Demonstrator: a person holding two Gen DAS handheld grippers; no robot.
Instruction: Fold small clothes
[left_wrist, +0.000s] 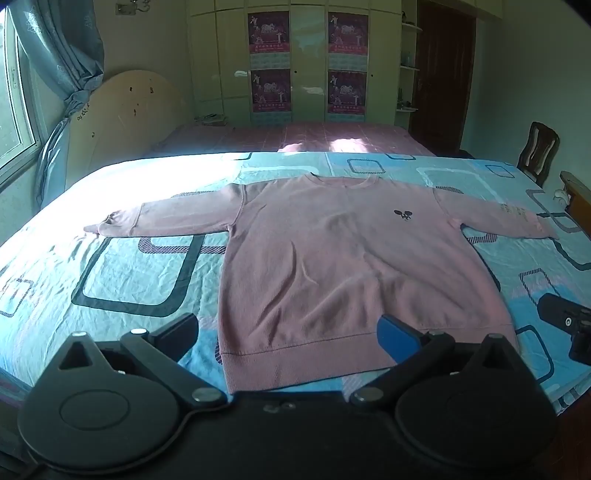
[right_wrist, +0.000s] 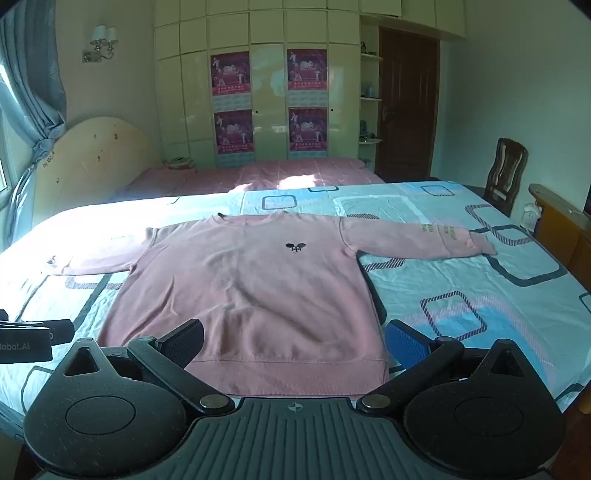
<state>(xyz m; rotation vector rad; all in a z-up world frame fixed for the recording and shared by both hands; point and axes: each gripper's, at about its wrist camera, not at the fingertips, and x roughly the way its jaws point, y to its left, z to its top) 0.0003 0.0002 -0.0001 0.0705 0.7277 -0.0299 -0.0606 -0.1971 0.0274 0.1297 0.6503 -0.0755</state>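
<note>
Pink sweatshirt (left_wrist: 325, 266) lies flat, front up, on the bed (left_wrist: 122, 280), hem at the near edge, collar toward the far edge, both sleeves spread toward the side edges, likely laid out for folding. Knit looks soft, ribbed at the hem; the printed sheet is lightly wrinkled. Left claw (left_wrist: 288, 332) and right claw (right_wrist: 295, 339) are both released, hovering over the hem, grasping nothing.

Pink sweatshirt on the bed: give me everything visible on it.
The pink sweatshirt is a long-sleeved knit with a round neck, ribbed hem and cuffs, and a small dark embroidered emblem on the chest. One sleeve carries faint lettering. It lies flat, front up and unfolded, sleeves spread sideways, lightly wrinkled, on the patterned bedsheet. Nothing else touches it.
</note>
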